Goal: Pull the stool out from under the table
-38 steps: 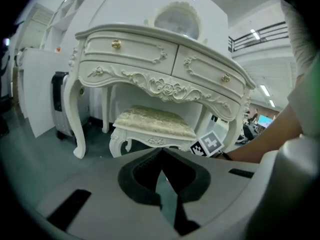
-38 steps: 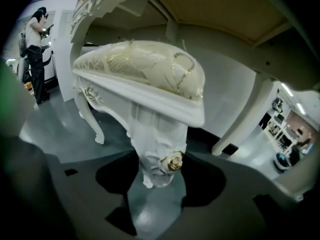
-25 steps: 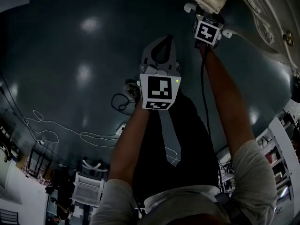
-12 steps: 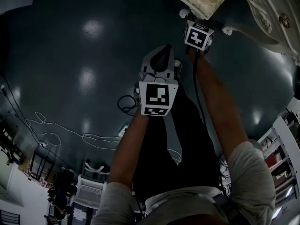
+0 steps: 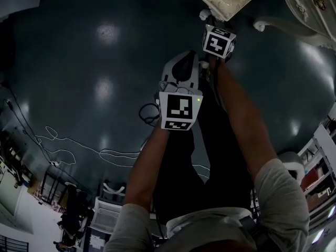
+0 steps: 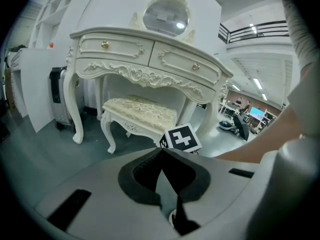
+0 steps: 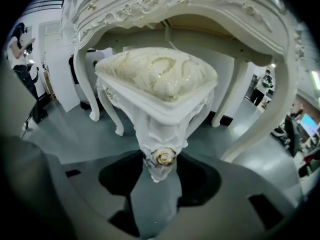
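**Right gripper closing on the stool's corner leg**

The cushioned stool (image 7: 160, 79) stands on the dark floor (image 5: 79, 88), tucked under the white dressing table (image 6: 150, 54) between its curved legs, with one front corner turned toward the person. The right gripper (image 7: 159, 164) straddles that corner. Its jaws have just been closing, and the carved leg top with its gold rosette (image 7: 163, 156) sits between the pads, which stand close on either side but do not visibly clamp it yet. The left gripper (image 6: 161, 154) hangs back nearer the person, jaws fully together on nothing. The step in hand looks like taking hold, before any pull. Next, the jaws should finish squeezing the leg top, then draw straight back, low and steady, so the stool slides without tipping.
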{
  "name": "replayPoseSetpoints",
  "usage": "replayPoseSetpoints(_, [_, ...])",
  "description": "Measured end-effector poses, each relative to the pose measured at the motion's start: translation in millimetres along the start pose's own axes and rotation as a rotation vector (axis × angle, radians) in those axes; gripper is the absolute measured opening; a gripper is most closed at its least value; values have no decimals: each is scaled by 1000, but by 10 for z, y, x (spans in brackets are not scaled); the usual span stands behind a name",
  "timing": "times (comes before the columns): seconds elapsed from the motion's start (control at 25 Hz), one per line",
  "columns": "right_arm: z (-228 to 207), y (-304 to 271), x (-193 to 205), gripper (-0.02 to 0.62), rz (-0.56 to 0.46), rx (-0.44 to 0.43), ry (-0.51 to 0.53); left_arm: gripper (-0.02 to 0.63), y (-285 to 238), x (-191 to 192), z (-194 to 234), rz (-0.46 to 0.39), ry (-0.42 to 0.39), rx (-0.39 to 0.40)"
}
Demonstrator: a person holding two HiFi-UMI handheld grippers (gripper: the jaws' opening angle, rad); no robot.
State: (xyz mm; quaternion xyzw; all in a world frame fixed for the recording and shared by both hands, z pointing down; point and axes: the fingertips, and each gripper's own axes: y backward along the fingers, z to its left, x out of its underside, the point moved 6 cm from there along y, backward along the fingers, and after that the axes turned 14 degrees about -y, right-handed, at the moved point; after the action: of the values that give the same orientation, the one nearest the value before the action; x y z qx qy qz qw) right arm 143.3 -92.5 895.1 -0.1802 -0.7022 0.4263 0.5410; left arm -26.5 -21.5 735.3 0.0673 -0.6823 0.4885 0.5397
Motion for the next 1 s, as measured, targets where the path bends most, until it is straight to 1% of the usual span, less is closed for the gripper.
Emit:
replayPoseSetpoints(0.24, [117,134,146,219,1,-8,-23,6,175,152,18,10,5,3])
replayPoseSetpoints(0.4, [211,258,288,190,-5,-25,-17,6,252,195,-4,4,-1,14])
replayPoseSetpoints(0.6, [231,316,330,178,-2,0,-50,6,365,278,-23,10,-4,16])
replayPoseSetpoints(0.68, [210,298,334,190,-8,-18,-72,6,405,333,4,17,-2,14])
replayPoseSetpoints(0.76, [182,239,341,211,3,-54,-72,6,418,388,59,25,16,3])
replayPoseSetpoints(0.8, [160,195,341,274,11,-74,-72,6,414,410,84,27,28,-3])
replayPoseSetpoints(0.84, [138,150,333,287,15,-94,-72,6,406,427,102,29,39,-8])
replayPoseSetpoints(0.92, [132,79,288,288,2,-131,-52,6,383,444,117,30,53,-10])
replayPoseSetpoints(1.0, [181,29,224,288,-14,-139,-8,6,361,443,130,30,56,-7])
